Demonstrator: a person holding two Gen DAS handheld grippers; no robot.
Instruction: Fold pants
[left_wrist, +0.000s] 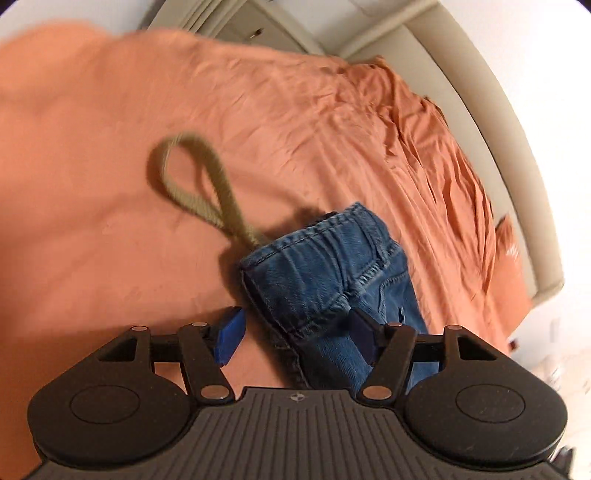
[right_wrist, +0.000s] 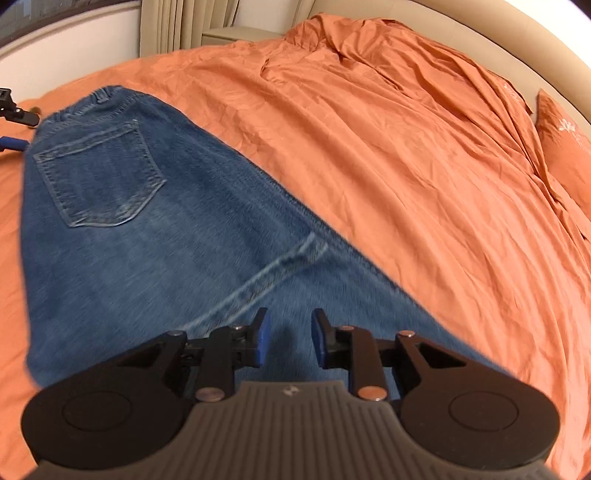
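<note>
The blue jeans (right_wrist: 122, 221) lie on the orange bed (right_wrist: 406, 166); left gripper (left_wrist: 295, 334) fingers wide around the waistband, right gripper (right_wrist: 290, 341) fingers narrow above the leg, holding nothing

wrinkled orange bedsheet (right_wrist: 406, 166), beige curtain (right_wrist: 177, 26), matching pillow (right_wrist: 565, 147)

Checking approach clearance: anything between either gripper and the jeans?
Nothing visible. The left gripper is open, straddling the waistband end of the jeans. The right gripper is open over the denim. The rope loop lies beyond the waistband on the bedsheet.
</note>
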